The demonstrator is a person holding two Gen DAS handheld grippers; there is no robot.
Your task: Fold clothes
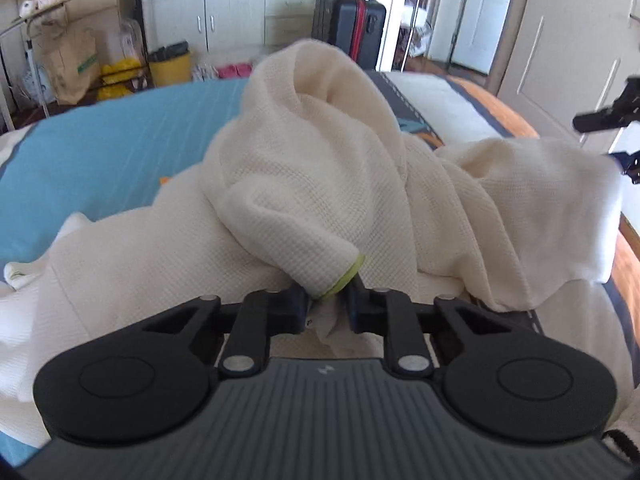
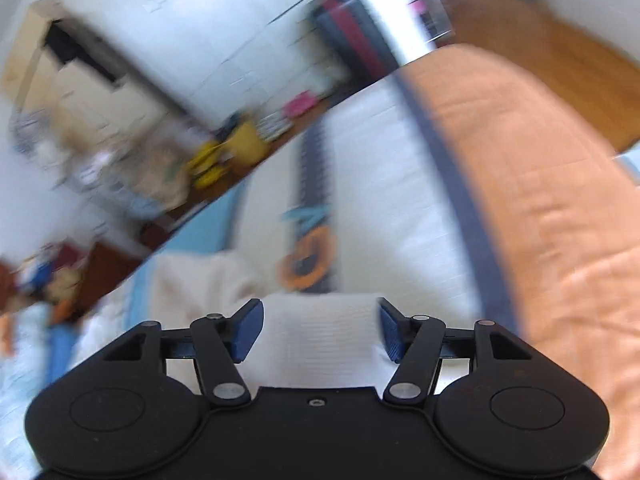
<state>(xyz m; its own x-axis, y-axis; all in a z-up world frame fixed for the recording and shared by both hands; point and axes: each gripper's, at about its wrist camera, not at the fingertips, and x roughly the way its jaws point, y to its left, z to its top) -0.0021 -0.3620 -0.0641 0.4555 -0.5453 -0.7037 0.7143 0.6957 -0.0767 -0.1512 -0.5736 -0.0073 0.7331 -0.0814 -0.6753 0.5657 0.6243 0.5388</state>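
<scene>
A cream waffle-knit garment [image 1: 320,168] lies bunched on the bed, one part raised in a hump. My left gripper [image 1: 328,300] is shut on its edge, which has a yellow-green trim [image 1: 350,276]. My right gripper [image 2: 320,330] is open and empty, tilted above the bed with a white striped part of the cover below it; this view is blurred by motion. The right gripper's black fingers also show in the left wrist view [image 1: 608,114] at the far right, beyond the garment. A bit of the cream garment shows in the right wrist view [image 2: 200,280].
The bed cover [image 1: 100,160] is blue, with white, dark and orange bands to the right [image 2: 520,160]. Past the bed stand white cupboards [image 1: 236,0], a dark suitcase [image 1: 352,28], a yellow bin [image 1: 172,66] and a paper bag [image 1: 74,66]. A door [image 1: 560,40] stands at right.
</scene>
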